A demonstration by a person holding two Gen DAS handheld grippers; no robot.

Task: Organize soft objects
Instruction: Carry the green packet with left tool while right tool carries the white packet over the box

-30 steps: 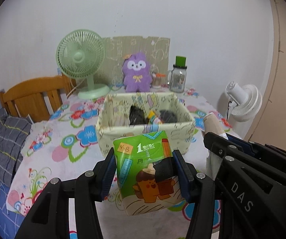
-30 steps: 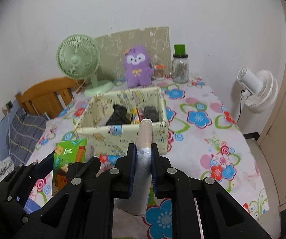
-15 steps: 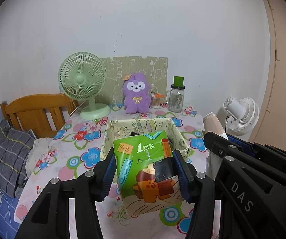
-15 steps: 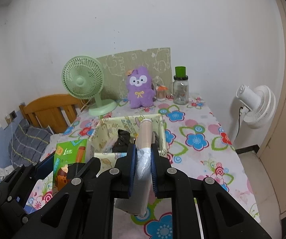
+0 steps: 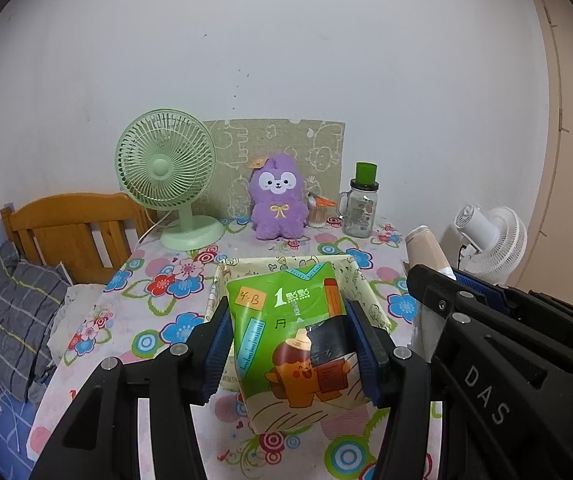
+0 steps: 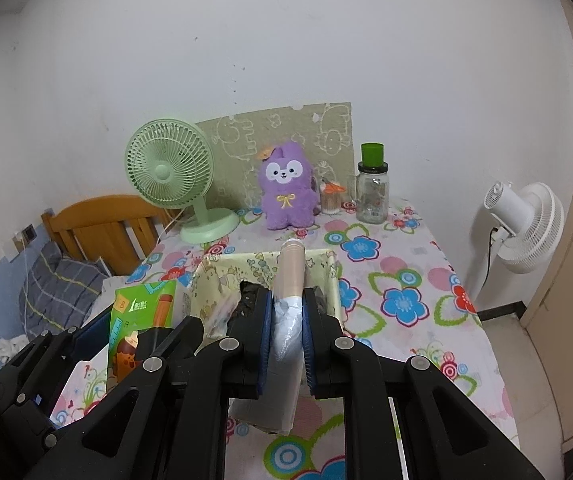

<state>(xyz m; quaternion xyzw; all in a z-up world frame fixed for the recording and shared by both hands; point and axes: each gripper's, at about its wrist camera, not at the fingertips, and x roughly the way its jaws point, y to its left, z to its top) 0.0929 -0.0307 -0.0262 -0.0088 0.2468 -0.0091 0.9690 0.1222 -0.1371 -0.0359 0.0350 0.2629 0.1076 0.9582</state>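
My left gripper is shut on a green tissue pack with a cartoon print, held above the flowered table. My right gripper is shut on a beige roll in clear plastic wrap, which stands up between the blue pads. Both are lifted in front of a pale yellow fabric basket that holds dark items. In the left wrist view the basket is partly hidden behind the tissue pack, and the roll shows at the right. The tissue pack also appears at the left of the right wrist view.
At the back of the table stand a green desk fan, a purple plush toy, a small jar of cotton swabs and a glass jar with a green lid. A wooden headboard and grey pillow lie left; a white fan stands right.
Both grippers have risen with their loads and the view has tilted up, so the basket now sits lower and smaller in the frames. Grips are unchanged.
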